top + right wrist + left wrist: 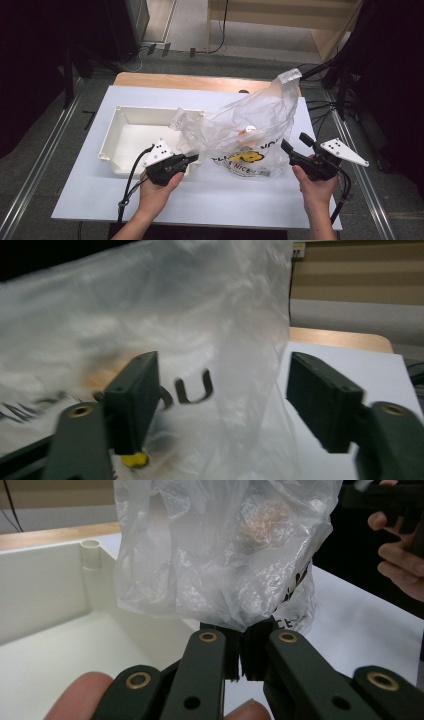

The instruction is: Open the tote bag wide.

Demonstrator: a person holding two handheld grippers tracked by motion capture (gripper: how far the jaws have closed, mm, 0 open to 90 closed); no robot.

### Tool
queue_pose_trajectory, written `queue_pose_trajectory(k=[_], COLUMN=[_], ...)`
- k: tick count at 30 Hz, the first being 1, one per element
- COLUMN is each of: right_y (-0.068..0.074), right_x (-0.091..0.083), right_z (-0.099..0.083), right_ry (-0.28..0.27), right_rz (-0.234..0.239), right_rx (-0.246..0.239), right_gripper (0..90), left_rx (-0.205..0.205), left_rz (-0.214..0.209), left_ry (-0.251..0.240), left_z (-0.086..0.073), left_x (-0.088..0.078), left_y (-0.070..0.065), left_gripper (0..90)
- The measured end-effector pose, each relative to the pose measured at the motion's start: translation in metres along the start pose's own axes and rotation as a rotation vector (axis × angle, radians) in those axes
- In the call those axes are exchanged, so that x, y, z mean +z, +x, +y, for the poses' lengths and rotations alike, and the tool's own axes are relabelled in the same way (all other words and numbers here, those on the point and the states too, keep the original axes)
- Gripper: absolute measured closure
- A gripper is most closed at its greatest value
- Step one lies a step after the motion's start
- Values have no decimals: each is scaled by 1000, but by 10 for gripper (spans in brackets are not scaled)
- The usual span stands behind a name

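Nearest the camera, the left gripper [243, 650] had its jaws clamped tight on a gathered fold of the clear plastic bag [225, 550], just beside the white tray [125, 135]. The printed bag stood crumpled at the middle of the white table [90, 195], something pale inside it. The right gripper [220, 395] had its jaws spread wide, bag film between them, unpinched

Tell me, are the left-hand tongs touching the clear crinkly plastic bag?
Touching. In the left gripper view, the left tongs are shut, pinching the edge of the clear plastic bag.
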State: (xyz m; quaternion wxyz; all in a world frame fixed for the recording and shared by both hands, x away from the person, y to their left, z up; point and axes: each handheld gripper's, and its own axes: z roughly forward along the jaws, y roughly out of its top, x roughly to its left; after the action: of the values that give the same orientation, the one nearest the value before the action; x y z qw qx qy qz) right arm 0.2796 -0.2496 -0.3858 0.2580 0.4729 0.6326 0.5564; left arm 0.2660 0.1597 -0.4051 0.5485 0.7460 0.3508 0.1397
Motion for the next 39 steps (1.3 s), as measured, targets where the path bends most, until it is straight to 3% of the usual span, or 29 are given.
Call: queue_pose_trajectory(k=[7, 10, 12, 16, 18, 19, 20, 21, 23, 28, 32, 36, 39], right_y=[25, 27, 27, 28, 29, 31, 31, 32, 32, 28, 25, 21, 15], right_x=[5, 8, 14, 24, 28, 29, 29, 31, 34, 39, 45, 56, 65], right_z=[19, 21, 21, 16, 12, 10, 10, 5, 0, -10, -19, -32, -42], right_ry=[-32, -45, -43, -5, 14, 9, 9, 6, 20, 55, 98, 179, 242], right_rz=[0, 9, 13, 42, 19, -15, -15, -37, -64, -90, -97, -122, -139], right_rx=[17, 38, 78, 83, 72, 53, 53, 46, 25, 15, 14, 15, 21], right_gripper=[174, 191, 301, 502, 615, 715, 715, 829, 900, 900, 900, 900, 895], left_rx=[26, 31, 33, 52, 60, 58, 58, 60, 60, 46, 38, 18, 33], left_rz=[-37, -45, -67, -98, -102, -103, -103, -106, -112, -123, -109, -97, -92], left_ry=[34, 47, 59, 79, 78, 73, 73, 65, 70, 81, 103, 147, 186], left_z=[-5, -7, -10, -15, -17, -17, -17, -18, -18, -20, -22, -29, -37], left_x=[10, 13, 16, 21, 22, 21, 21, 21, 20, 22, 24, 31, 35], left_y=[-13, -16, -20, -26, -28, -29, -29, -30, -31, -30, -31, -33, -38], left_gripper=[895, 894, 894, 892, 890, 889, 889, 889, 886, 851, 851, 874, 890])
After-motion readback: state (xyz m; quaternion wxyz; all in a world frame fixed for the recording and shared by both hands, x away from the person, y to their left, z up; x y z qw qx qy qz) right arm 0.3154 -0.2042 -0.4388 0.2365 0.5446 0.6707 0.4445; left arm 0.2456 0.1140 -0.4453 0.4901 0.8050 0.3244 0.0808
